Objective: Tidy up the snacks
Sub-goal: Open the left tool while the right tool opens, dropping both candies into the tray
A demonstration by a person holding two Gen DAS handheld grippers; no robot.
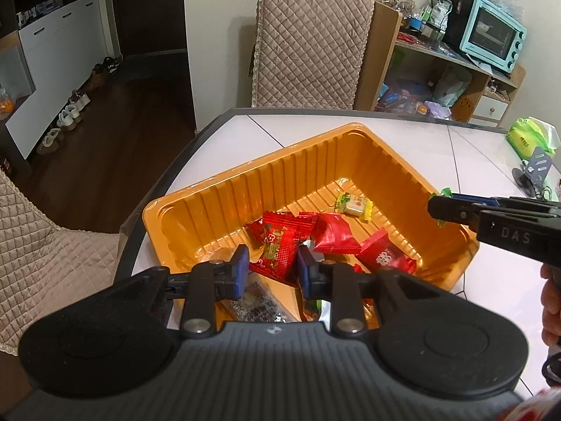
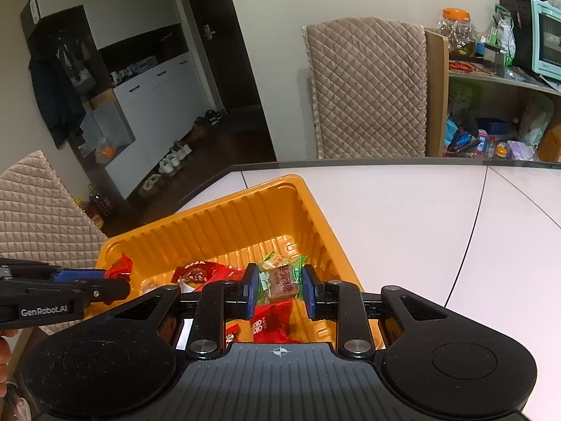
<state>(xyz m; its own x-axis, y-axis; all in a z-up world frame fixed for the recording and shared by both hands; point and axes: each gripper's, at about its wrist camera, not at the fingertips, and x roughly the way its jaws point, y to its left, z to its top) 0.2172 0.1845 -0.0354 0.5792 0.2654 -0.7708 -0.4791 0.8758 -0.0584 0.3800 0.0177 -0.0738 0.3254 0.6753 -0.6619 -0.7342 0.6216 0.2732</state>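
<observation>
An orange plastic tray sits on the white table near its corner. Inside lie several red snack packets and one yellow-green wrapped candy. My left gripper hovers over the tray's near end, shut on a red packet. In the right wrist view that gripper comes in from the left with the red packet at its tip. My right gripper is shut on a green-wrapped brown candy above the tray's near right part. In the left wrist view it enters from the right over the rim.
A green snack bag and a small dark stand lie at the table's far right. Quilted chairs stand behind and to the left. A cluttered shelf with a mint oven is beyond. A hand shows at the right edge.
</observation>
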